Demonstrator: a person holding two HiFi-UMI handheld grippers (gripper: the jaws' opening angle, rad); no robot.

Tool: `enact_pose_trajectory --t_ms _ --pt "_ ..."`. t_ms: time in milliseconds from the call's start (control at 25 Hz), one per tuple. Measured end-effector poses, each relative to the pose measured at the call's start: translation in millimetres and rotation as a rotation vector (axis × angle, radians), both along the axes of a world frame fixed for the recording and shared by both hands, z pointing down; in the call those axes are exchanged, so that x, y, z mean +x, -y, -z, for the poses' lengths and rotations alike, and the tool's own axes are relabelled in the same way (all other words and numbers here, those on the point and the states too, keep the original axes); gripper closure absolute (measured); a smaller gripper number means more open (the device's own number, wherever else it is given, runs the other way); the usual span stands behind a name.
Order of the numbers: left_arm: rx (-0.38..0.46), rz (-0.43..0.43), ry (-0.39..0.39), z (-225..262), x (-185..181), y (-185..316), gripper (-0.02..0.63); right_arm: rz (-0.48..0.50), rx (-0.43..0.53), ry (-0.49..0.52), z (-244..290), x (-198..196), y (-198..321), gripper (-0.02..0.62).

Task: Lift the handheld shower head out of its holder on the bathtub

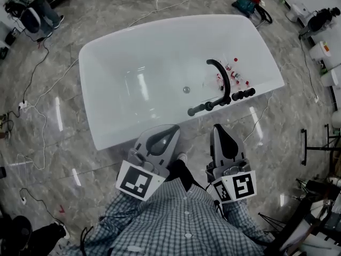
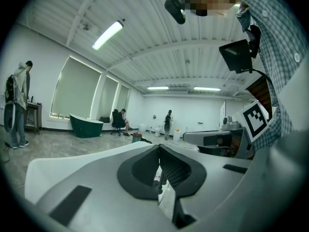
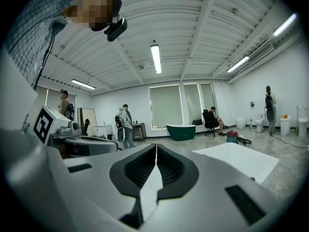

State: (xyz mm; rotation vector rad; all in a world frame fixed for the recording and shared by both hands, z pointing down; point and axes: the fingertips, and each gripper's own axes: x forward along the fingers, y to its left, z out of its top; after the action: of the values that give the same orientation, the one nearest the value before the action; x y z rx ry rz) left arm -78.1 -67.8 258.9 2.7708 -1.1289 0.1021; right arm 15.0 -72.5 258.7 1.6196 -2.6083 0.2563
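Seen from the head camera, a person in a checked shirt point(image 1: 176, 217) is standing at the near long side of a white freestanding bathtub point(image 1: 133, 63) on a grey marbled floor point(image 1: 58, 121). They are holding a grey two-jaw gripper in each hand, both pointing toward the tub.

The handheld shower head point(image 1: 201, 109) is lying in its holder on the near rim of the tub, toward the rim's right half. It is showing as a black bar running along the rim. An arched black spout point(image 1: 219, 71) is rising just behind it, and black knobs point(image 1: 244, 95) are sitting to its right on the same rim.

The left gripper point(image 1: 169, 129) is hovering over the floor just short of the rim, below and to the left of the shower head and not touching it. The right gripper point(image 1: 218, 128) is hovering below and slightly to the right of the shower head, near it but also apart from it. The shower head is lying ahead of the two grippers, roughly between their lines of aim.

In the left gripper view, the left gripper point(image 2: 159, 151) is showing its dark pads pressed together at the tips with nothing between them. In the right gripper view, the right gripper point(image 3: 155, 149) is likewise closed and empty, and the white tub is appearing low on the right.
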Motion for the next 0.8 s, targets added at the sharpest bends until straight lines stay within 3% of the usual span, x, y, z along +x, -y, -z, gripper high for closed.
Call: enact_pose_trajectory --t_ms 120,360,720,800 --pt "-0.014 -0.024 0.005 -8 7 4 0.597 0.005 -0.011 -0.01 -12 2 8 0.575" --pt "-0.089 -0.041 -0.103 -21 28 14 0.596 0.03 -0.03 -0.036 -38 12 18 0.575" --pt "-0.093 -0.065 -0.013 -64 65 21 0.596 0.055 -0.084 -0.067 -90 41 28 0.575" --pt "-0.075 -0.092 0.052 -73 71 21 0.597 0.079 -0.1 -0.056 -100 42 30 0.575"
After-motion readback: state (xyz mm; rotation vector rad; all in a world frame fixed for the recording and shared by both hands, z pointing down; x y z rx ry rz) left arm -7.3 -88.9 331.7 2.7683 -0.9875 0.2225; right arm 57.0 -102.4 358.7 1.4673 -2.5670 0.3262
